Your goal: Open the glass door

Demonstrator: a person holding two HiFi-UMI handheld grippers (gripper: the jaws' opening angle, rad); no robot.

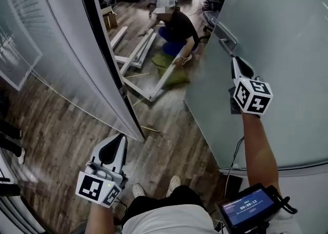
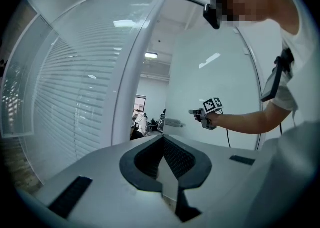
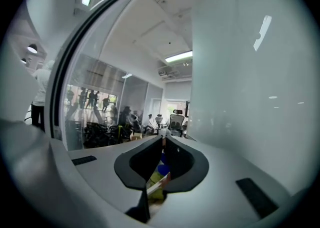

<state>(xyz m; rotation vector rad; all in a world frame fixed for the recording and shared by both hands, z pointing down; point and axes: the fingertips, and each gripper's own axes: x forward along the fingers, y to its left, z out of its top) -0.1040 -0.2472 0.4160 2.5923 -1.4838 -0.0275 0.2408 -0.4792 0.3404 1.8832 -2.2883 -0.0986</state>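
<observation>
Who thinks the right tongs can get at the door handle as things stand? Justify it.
Probably yes: the right tongs hover just short of the door handle, nothing in between. Their jaws are closing empty, so may need reopening.

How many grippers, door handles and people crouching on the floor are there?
Grippers: 2, the left gripper with jaws together, and the right gripper with jaws closing and nothing between them
Door handle: 1
Crouching person: 1
Total: 4
</observation>
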